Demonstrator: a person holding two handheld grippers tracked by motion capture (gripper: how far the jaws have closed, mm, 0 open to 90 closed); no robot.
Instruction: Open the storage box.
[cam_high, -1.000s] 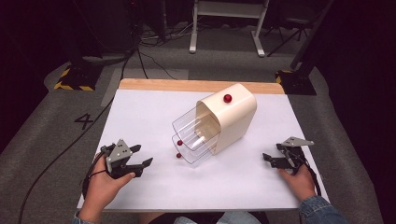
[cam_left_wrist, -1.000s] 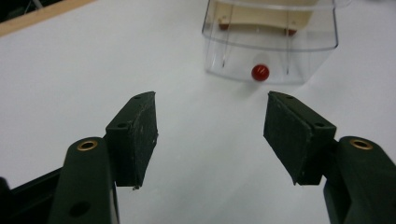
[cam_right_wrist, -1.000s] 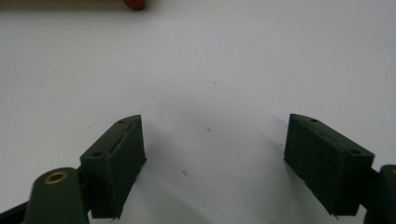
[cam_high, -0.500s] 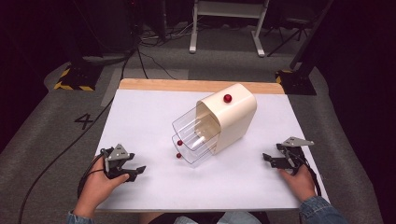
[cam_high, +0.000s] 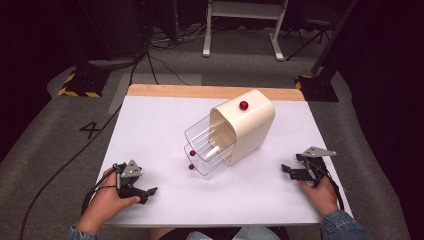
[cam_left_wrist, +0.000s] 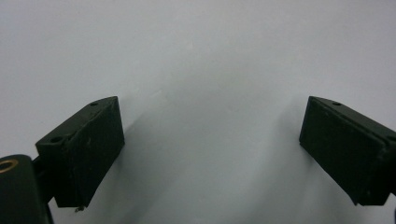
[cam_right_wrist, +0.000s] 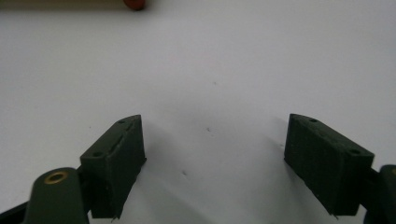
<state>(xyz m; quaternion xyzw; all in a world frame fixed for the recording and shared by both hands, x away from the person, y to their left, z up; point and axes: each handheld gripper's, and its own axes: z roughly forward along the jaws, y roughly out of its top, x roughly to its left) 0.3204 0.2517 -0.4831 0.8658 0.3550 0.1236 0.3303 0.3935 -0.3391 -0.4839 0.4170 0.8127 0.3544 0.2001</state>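
Observation:
A cream drawer cabinet (cam_high: 250, 125) stands at an angle in the middle of the white table (cam_high: 150, 130), with a red knob (cam_high: 243, 105) on its top. Two clear drawers (cam_high: 206, 142) stick out of it toward the front left, each with a small red knob (cam_high: 192, 153). My left gripper (cam_high: 147, 193) rests open on the table near the front left edge; in the left gripper view the left gripper (cam_left_wrist: 210, 154) has bare table between its jaws. My right gripper (cam_high: 288, 171) sits open at the front right; the right gripper view shows the right gripper (cam_right_wrist: 212, 163) holding nothing.
A wooden strip (cam_high: 200, 91) runs along the table's far edge. Beyond it are grey floor, black cables (cam_high: 150, 60) and a white stand (cam_high: 245, 30). A red blob (cam_right_wrist: 134, 3) shows at the top edge of the right gripper view.
My left gripper has drawn back a little toward the near edge of the table. The right gripper and the cabinet have stayed put.

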